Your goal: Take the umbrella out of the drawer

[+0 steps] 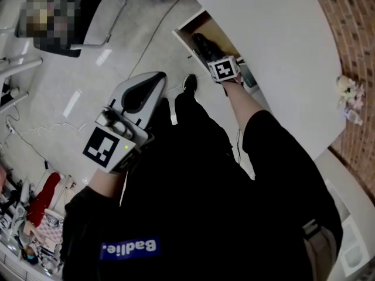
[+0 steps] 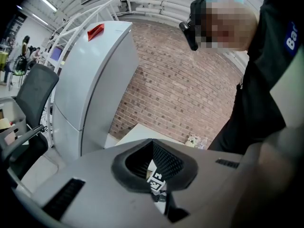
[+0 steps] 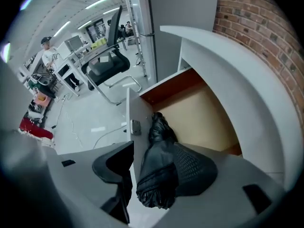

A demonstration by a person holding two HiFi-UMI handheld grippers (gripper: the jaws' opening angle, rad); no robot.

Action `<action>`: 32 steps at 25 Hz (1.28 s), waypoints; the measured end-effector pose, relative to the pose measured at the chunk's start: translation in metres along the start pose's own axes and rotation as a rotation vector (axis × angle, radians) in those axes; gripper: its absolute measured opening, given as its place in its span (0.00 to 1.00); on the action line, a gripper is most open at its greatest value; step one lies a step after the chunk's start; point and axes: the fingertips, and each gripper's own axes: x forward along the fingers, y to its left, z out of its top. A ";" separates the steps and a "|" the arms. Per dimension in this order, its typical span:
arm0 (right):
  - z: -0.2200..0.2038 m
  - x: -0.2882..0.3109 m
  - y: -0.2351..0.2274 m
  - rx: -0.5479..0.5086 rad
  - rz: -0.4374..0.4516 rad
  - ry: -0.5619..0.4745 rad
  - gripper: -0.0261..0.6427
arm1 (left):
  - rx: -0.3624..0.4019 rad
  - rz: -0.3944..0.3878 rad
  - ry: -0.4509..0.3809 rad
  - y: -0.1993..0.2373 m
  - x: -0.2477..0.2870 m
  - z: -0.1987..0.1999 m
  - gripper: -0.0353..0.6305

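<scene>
A black folded umbrella (image 3: pixel 159 170) lies in the open drawer (image 3: pixel 130 108) of a white desk, along the drawer's front panel. In the head view the umbrella (image 1: pixel 202 44) shows as a dark shape in the drawer (image 1: pixel 187 37), just beyond my right gripper (image 1: pixel 212 56). My right gripper (image 3: pixel 156 167) points steeply down with its jaws wide apart. The umbrella sits between them against the right pad (image 3: pixel 197 172); the left pad (image 3: pixel 116 163) stands off, outside the drawer front. My left gripper (image 1: pixel 140 92) hangs over the floor to the left, shut and empty (image 2: pixel 154 170).
The white desk top (image 1: pixel 281 51) overhangs the drawer, with a brick wall (image 1: pixel 351 34) behind it. A black office chair (image 1: pixel 88 16) stands on the floor at the upper left. Clutter (image 1: pixel 35 215) lies at the lower left. A tall white cabinet (image 2: pixel 95 80) stands nearby.
</scene>
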 end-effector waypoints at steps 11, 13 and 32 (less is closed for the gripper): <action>-0.013 0.059 -0.024 -0.024 -0.027 0.139 0.47 | -0.028 0.063 0.048 0.026 0.001 -0.007 0.05; -0.012 0.072 -0.022 -0.032 -0.004 0.150 0.47 | -0.035 0.078 0.054 0.034 0.001 -0.009 0.05; -0.036 0.113 -0.030 0.089 0.143 0.406 0.44 | -0.092 0.133 0.105 0.061 0.000 -0.028 0.05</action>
